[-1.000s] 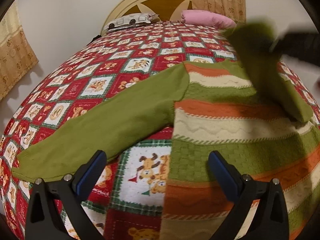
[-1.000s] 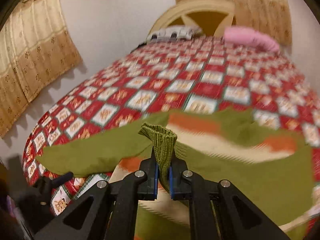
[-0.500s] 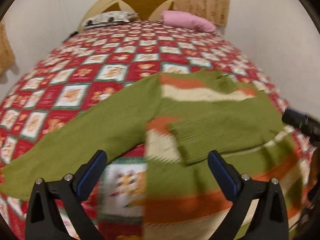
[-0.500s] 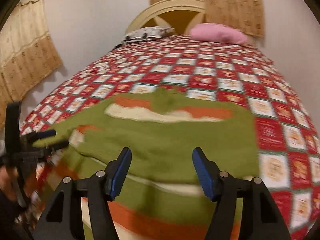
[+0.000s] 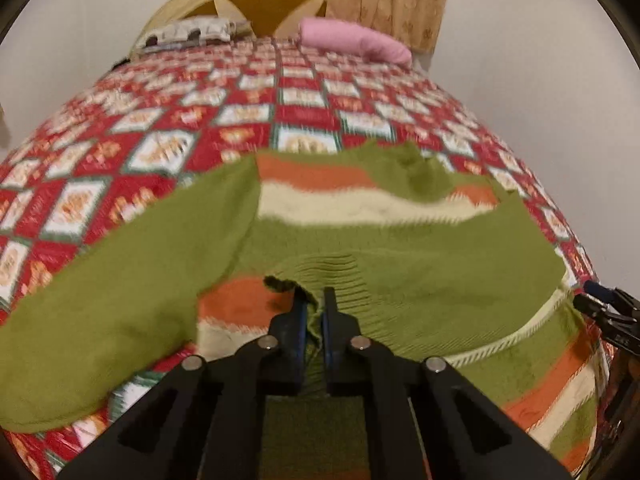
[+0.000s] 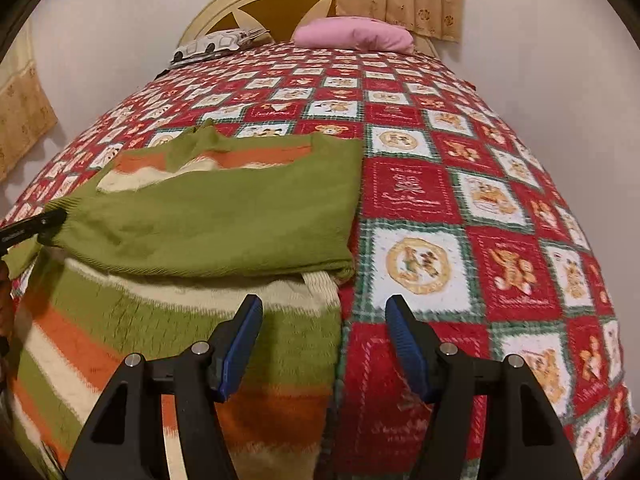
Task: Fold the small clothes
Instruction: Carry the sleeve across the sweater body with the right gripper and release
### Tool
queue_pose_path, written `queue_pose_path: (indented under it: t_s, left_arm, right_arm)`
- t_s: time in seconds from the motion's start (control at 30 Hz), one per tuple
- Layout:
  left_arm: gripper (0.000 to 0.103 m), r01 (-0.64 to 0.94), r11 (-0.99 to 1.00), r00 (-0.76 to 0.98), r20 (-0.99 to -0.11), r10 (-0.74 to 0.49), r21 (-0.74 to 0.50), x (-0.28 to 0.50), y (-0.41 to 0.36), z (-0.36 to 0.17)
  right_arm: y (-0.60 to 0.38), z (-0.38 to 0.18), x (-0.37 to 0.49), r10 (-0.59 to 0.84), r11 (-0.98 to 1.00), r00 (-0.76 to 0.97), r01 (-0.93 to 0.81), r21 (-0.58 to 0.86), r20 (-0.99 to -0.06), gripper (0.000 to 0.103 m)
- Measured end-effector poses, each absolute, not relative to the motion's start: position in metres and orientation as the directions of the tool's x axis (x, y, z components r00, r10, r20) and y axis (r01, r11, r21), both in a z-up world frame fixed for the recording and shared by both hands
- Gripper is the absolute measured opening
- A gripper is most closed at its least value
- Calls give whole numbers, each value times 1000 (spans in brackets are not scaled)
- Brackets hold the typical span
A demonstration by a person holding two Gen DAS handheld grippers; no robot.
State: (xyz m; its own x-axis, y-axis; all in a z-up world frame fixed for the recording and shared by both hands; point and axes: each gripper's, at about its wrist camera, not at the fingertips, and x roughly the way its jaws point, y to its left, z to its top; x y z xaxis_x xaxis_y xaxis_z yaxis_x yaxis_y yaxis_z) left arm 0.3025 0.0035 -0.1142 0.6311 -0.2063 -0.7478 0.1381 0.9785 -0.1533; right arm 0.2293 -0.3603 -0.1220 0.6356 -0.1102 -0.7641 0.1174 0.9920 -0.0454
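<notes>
One sleeve (image 5: 100,320) of a small striped sweater (image 5: 360,208) lies stretched out flat at the left, unfolded, on a red patchwork bedspread (image 5: 160,128) printed with bears. Toward the middle, the left gripper (image 5: 315,304) is clamped on the ribbed cuff (image 5: 332,268) of the other sleeve (image 6: 208,216), which has been laid across the sweater's chest; green knit shows pinched between its blue pads. Farther right, the right gripper (image 6: 322,340) hangs with its jaws apart and nothing between them, poised over the sweater's right edge where the cloth meets the bedspread. A pink pillow (image 6: 352,36) and a patterned pillow (image 6: 216,42) sit at the headboard (image 6: 276,4), well away from the work.

Judging by how things lie, the fold is at an early stage: one sleeve is brought across the body, though the cuff has not yet been let go. Left to do, most likely, are the outstretched sleeve and then doubling the striped body over itself.
</notes>
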Motion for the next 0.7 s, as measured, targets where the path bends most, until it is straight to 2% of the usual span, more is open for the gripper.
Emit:
queue_pose_path:
  t_s: [0.13, 0.27, 0.33, 0.47, 0.57, 0.7]
  left_arm:
    - [7, 105, 980, 656, -729, -195, -167, 305, 16, -103]
    - [7, 80, 985, 633, -755, -171, -156, 318, 22, -118]
    - [8, 74, 985, 619, -767, -168, -155, 321, 20, -128]
    - [10, 82, 991, 615, -777, -133, -104, 314, 8, -142]
    - [19, 80, 996, 627, -774, -87, -47, 311, 1, -139]
    - [37, 77, 996, 630, -772, -87, -49, 310, 4, -139]
  right_arm:
    - [-347, -132, 255, -167, 986, 611, 109, -127, -773, 65]
    - [-363, -139, 273, -317, 946, 574, 243, -213, -755, 64]
    - [-384, -141, 272, -333, 930, 555, 328, -167, -762, 65]
    - [-389, -144, 265, -339, 918, 532, 366, -151, -776, 66]
    - [-393, -145, 258, -316, 914, 517, 392, -108, -796, 66]
    - [-390, -140, 243, -319, 913, 524, 393, -108, -790, 66]
